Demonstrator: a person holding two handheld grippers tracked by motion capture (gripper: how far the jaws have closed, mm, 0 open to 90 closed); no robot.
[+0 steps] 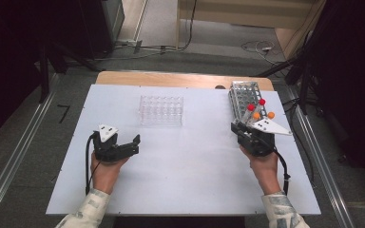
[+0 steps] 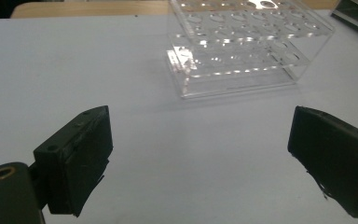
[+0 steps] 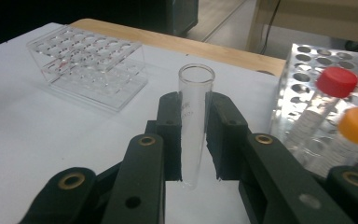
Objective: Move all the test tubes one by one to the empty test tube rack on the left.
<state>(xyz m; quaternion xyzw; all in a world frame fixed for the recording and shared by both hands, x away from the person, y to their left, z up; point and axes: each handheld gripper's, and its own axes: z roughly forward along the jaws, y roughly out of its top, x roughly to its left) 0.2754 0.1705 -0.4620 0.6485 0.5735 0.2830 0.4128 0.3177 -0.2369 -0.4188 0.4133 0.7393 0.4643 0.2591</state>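
Right gripper [image 3: 193, 140]: we see its jaws clamped on an uncapped glass tube [image 3: 195, 121], held upright with the open mouth above the pads; it sits near the right edge of the table [image 1: 190, 190], just in front of the metal rack.
Left gripper [image 2: 200, 154]: jaws wide apart, nothing between them; we see it over the left half of the table, pointing toward the clear rack.
Clear rack [image 1: 161, 110]: we note it near the far edge, about mid-table, its holes unfilled.
Metal rack [image 1: 244, 97]: at the far right corner, holding capped tubes, red caps [image 1: 262, 101] and orange caps [image 1: 271, 115].
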